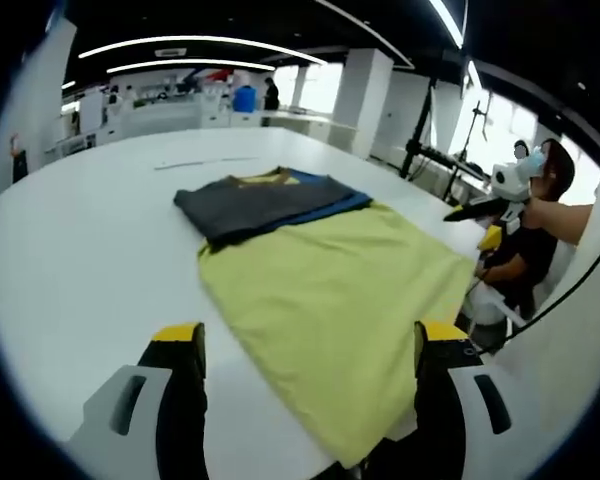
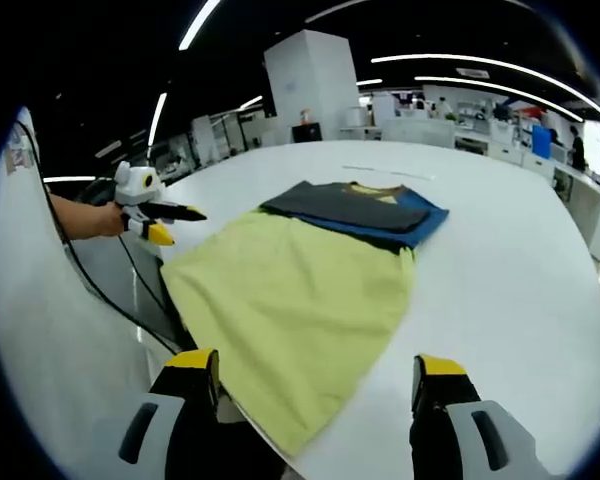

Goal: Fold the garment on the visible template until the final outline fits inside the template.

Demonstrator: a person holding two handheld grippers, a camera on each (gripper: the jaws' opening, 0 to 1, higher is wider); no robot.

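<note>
On a broad white table [image 1: 70, 250], a pale yellow-green fabric sheet [image 1: 330, 290] lies flat, its near edge hanging a little over the table's rim. At its far end I see a folded garment [image 1: 265, 203], dark grey cloth over blue with a strip of yellow at the collar, resting partly on the sheet and partly on bare tabletop. My left gripper [image 1: 310, 345] hovers over the near end of the sheet, its yellow-tipped black jaws apart and empty. My right gripper [image 2: 315, 375] hangs at the sheet's opposite near corner, jaws likewise spread, holding nothing. A seated person [image 1: 525, 240] waits beyond the table's edge, detail hard to make out.
</note>
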